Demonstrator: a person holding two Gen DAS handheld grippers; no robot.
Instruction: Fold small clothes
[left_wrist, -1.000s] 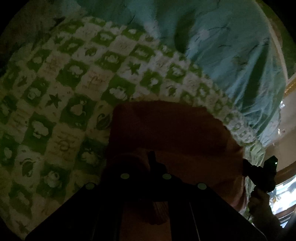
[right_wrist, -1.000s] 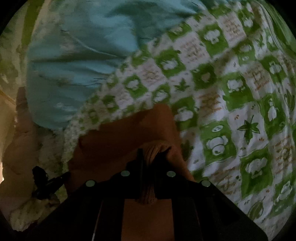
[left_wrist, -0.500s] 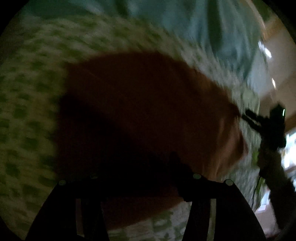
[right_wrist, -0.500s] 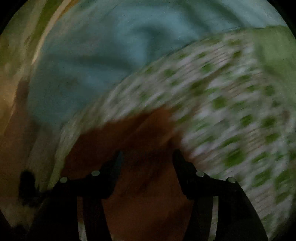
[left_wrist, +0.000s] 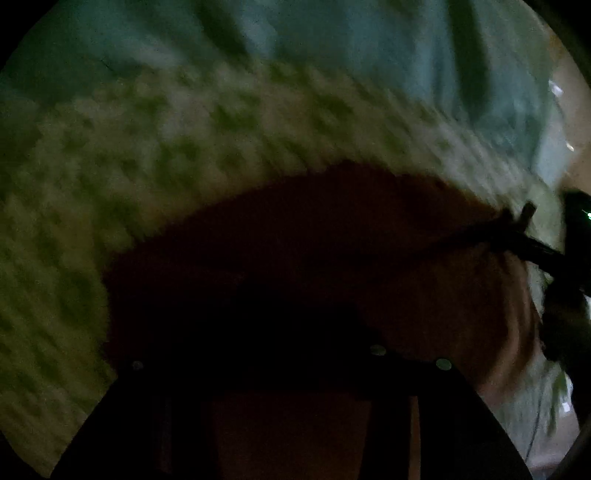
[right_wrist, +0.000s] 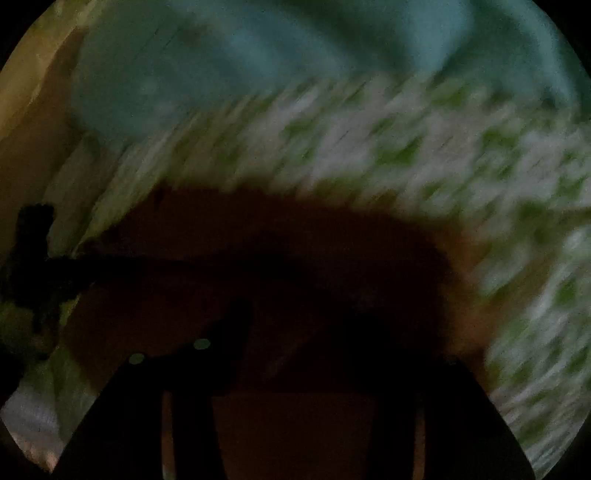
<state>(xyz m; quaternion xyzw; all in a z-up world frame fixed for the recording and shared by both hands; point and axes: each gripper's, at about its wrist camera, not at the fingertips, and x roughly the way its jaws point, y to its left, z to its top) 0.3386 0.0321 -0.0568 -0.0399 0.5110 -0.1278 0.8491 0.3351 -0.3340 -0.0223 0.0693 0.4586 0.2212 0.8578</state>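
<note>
An orange-brown small garment lies on the green-and-white patterned sheet; it also shows in the right wrist view. Both views are dark and motion-blurred. My left gripper is open just above the garment's near part, its fingers spread wide. My right gripper is open over the garment's near part too. The right gripper shows at the garment's right edge in the left wrist view, and the left gripper at its left edge in the right wrist view.
A light blue cloth lies beyond the patterned sheet; it also shows in the right wrist view. A tan floor or wall shows past the bed's edge.
Both grippers were shut on the garment's edge one second ago; they have opened and let go. Both have moved over the garment, which now lies flatter.
</note>
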